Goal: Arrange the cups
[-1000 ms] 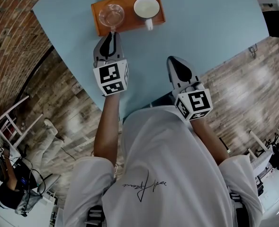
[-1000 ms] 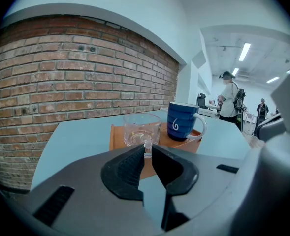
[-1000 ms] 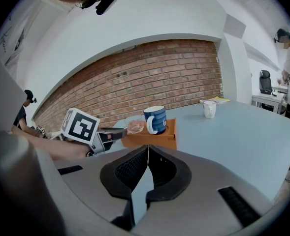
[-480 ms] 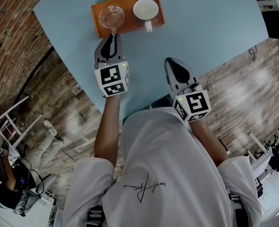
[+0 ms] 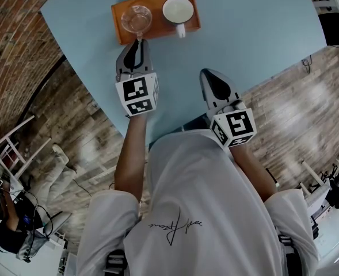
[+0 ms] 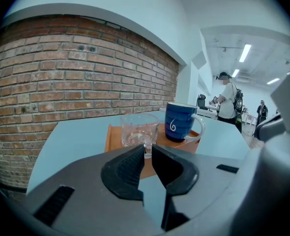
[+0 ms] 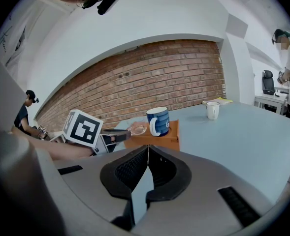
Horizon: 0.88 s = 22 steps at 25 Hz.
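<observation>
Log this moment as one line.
left gripper: shut on glass cup handle | right gripper: shut, empty | glass cup, blue mug: on tray

Left tongs (image 5: 137,41) partly hide the glass cup's (image 5: 136,18) handle.

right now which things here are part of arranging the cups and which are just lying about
Part of the job: glass cup, handle clamped by the left gripper; blue mug; orange tray under both.
Just lying about: white mug far off on the table; right gripper, shut, empty.
</observation>
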{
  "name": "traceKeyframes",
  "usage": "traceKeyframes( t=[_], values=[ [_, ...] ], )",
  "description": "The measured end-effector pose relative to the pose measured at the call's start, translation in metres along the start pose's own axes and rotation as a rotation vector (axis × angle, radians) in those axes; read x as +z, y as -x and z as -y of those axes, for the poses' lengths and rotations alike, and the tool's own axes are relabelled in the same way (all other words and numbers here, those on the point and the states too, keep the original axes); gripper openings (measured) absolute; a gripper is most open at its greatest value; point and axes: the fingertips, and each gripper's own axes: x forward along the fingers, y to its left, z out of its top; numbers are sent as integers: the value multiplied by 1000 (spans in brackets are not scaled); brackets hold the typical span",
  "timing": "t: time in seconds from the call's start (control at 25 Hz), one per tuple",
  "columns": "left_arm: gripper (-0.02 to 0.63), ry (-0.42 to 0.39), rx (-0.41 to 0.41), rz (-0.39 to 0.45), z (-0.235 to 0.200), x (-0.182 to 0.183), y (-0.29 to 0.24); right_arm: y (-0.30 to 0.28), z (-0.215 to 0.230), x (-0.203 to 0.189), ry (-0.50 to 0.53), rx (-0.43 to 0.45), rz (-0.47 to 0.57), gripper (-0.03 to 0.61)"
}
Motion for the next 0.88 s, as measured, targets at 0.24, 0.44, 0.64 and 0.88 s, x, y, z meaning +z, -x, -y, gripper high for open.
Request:
traceKeyframes(
  t=[0.24, 0.44, 0.64, 0.88],
  values=[
    [52, -3, -7, 3, 2, 0, 0, 0, -1, 1, -3, 0, 2, 23],
    [52, 0, -12, 9, 2, 1, 0, -1, -1, 2, -2, 0, 4, 23],
    [52, 8, -5, 10, -2, 0, 1, -4, -3, 3, -3, 2, 4, 23],
    [52, 16, -9, 9, -2, -1, -1, -6, -3, 4, -1, 4, 4, 23]
  ],
)
